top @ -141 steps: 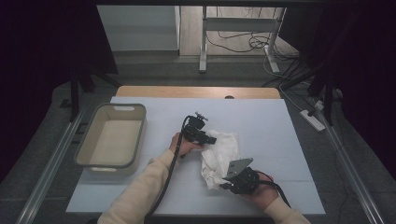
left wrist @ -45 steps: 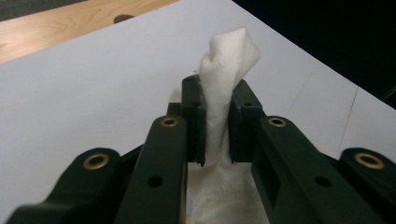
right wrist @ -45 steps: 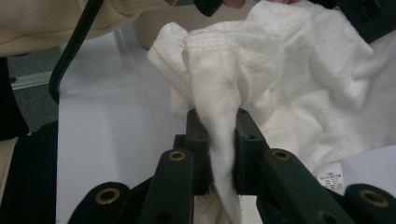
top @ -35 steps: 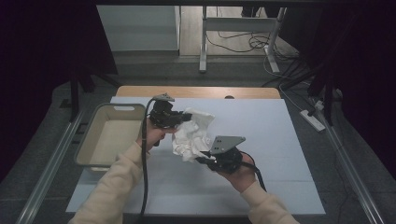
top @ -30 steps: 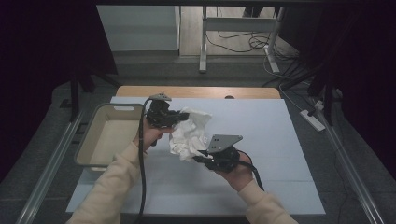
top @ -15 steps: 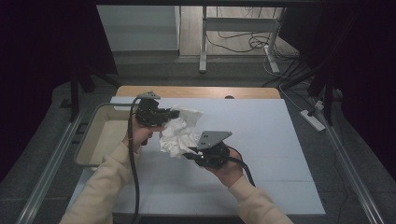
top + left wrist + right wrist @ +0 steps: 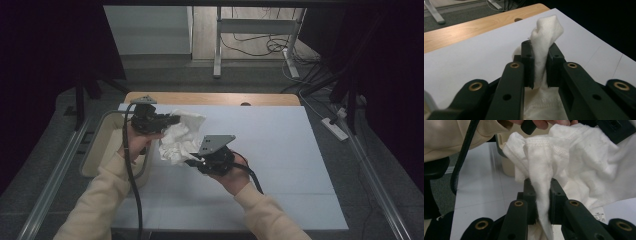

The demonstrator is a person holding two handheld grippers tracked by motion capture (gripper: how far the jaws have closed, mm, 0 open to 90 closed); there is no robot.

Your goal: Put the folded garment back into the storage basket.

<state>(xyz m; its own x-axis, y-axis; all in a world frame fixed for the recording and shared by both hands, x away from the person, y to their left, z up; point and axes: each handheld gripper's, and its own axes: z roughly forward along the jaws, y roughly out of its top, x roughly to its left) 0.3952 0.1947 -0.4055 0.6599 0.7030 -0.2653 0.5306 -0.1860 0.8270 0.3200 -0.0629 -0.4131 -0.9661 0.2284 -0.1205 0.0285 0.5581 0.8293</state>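
- Cloth, white, count one (image 7: 179,139): crumpled, hemmed along one edge, a small printed label seen at a lower corner in the right gripper view; held off the worktop (image 7: 280,150) near its left edge, strung between the two grippers.
- Left gripper, count one (image 7: 167,120): carried in the left hand (image 7: 134,145) above the worktop's far-left area; its fingers (image 7: 527,62) are clamped on a bunched fold of the cloth (image 7: 544,45), which sticks up past the fingertips.
- Right gripper, count one (image 7: 192,161): carried in the right hand (image 7: 231,172), nearer the worktop's front than the left gripper; a grey three-cornered plate is seen on top; its fingers (image 7: 530,195) are clamped on a gathered pleat of the cloth (image 7: 541,182).
- Tub, beige, count one (image 7: 102,145): set at the worktop's left edge, partly covered by the left forearm.
- Sleeves, cream, count two (image 7: 95,200): entered from the front edge.
- Cables, black, count two (image 7: 131,175): one trailed from each gripper.
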